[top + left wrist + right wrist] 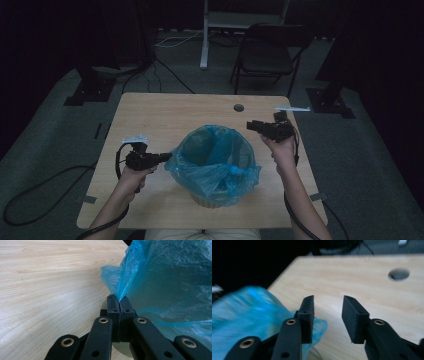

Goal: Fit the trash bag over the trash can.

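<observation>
**Blue liner being fitted over a bin**

A blue bag [215, 160] is draped in a bin [207, 201] mid-surface [150, 110]. Its edge is pinched by the left tool [119, 302]; the right tool [328, 315] is parted, empty. Judged next: a fresh rim grip.

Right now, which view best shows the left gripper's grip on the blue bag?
The left gripper view: the left gripper has its jaws shut on a fold of the blue bag. The high view shows that contact small and dim. The right gripper view shows blurred bag plastic.
</observation>
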### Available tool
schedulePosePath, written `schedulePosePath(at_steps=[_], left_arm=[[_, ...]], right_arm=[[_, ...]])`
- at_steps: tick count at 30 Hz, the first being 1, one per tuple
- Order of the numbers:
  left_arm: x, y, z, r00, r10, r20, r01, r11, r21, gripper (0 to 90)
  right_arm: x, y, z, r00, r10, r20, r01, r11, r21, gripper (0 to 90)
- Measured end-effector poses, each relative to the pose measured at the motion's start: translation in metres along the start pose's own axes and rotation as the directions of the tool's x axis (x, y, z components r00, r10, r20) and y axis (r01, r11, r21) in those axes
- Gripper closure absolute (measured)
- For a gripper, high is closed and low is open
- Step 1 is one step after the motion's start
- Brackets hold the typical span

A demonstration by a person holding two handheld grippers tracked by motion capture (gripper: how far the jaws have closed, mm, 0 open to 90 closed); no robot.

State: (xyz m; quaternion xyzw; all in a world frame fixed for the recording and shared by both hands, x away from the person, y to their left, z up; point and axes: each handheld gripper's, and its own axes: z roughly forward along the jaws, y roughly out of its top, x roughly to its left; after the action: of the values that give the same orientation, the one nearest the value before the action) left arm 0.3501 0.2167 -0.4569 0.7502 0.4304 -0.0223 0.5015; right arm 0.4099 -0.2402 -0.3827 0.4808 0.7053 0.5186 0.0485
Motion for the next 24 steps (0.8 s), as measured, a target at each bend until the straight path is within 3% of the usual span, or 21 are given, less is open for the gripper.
schedulePosePath(at_steps=[2,5,7,9,13,18,20,21,24], left_arm=[[0.002,0.000,-0.001,0.9999,-0.007,0.010,0.007,1.0000,-0.006,90.0],[0.002,-0.001,0.000,0.9998,-0.015,0.015,0.015,0.9998,-0.009,90.0],[0.002,-0.001,0.000,0.9997,-0.020,0.017,0.020,0.9998,-0.009,90.0],[0.001,-0.001,-0.001,0.9999,-0.009,0.006,0.009,0.9999,-0.008,90.0],[0.000,0.000,-0.003,1.0000,-0.004,-0.002,0.004,1.0000,-0.008,90.0],[0.000,0.001,-0.003,1.0000,0.000,-0.001,0.000,0.9999,-0.011,90.0],[-0.001,0.001,-0.003,1.0000,-0.001,-0.001,0.000,0.9999,-0.012,90.0],[-0.001,0.001,-0.003,1.0000,-0.001,0.002,0.001,0.9999,-0.011,90.0],[-0.002,0.000,-0.003,0.9999,0.000,0.015,0.000,1.0000,-0.007,90.0]], right_arm=[[0.005,0.003,-0.015,0.9995,0.005,-0.032,-0.006,0.999,-0.033,57.9],[0.027,0.001,-0.032,0.9954,-0.050,-0.082,0.046,0.997,-0.054,54.1],[0.043,-0.007,-0.040,0.9853,-0.075,-0.153,0.068,0.996,-0.050,51.9],[0.061,-0.019,-0.049,0.9684,-0.113,-0.222,0.107,0.993,-0.042,50.1],[0.088,-0.040,-0.065,0.9392,-0.171,-0.298,0.166,0.985,-0.041,47.6],[0.108,-0.054,-0.078,0.9170,-0.216,-0.335,0.213,0.976,-0.046,45.8],[0.113,-0.060,-0.076,0.9165,-0.236,-0.323,0.243,0.970,-0.019,45.7],[0.114,-0.063,-0.074,0.9144,-0.236,-0.329,0.250,0.968,-0.001,46.9],[0.113,-0.074,-0.072,0.9074,-0.231,-0.351,0.255,0.967,0.022,69.8]])
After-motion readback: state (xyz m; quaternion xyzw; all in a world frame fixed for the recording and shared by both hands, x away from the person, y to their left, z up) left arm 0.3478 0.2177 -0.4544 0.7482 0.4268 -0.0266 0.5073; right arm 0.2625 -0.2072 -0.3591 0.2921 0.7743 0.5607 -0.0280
